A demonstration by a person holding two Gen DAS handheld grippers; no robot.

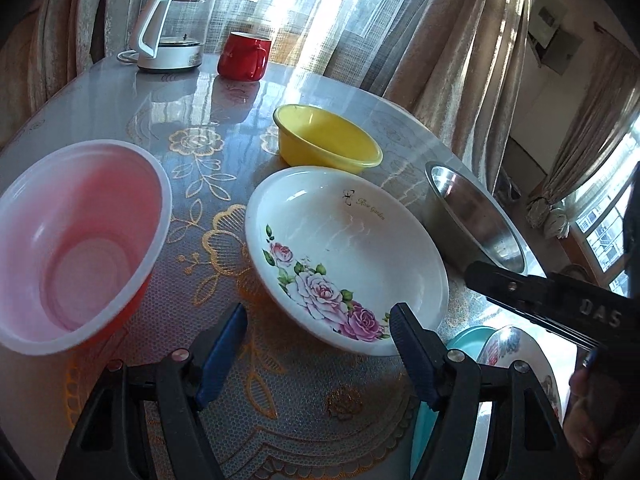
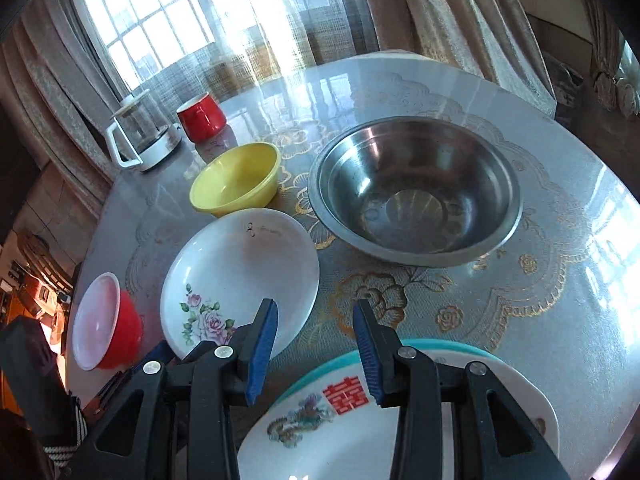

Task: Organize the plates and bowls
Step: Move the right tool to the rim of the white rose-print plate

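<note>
A white rose-patterned plate lies mid-table, also in the right wrist view. Behind it sits a yellow bowl. A steel bowl stands to the right. A red bowl with a pink-white inside stands to the left. A white plate with a red emblem lies on a teal plate under my right gripper. My left gripper is open and empty just before the rose plate's near rim. My right gripper is open and empty above the stacked plates.
A glass kettle on a white base and a red mug stand at the table's far side. Curtains hang behind the round table. The right gripper's body reaches in at the right of the left wrist view.
</note>
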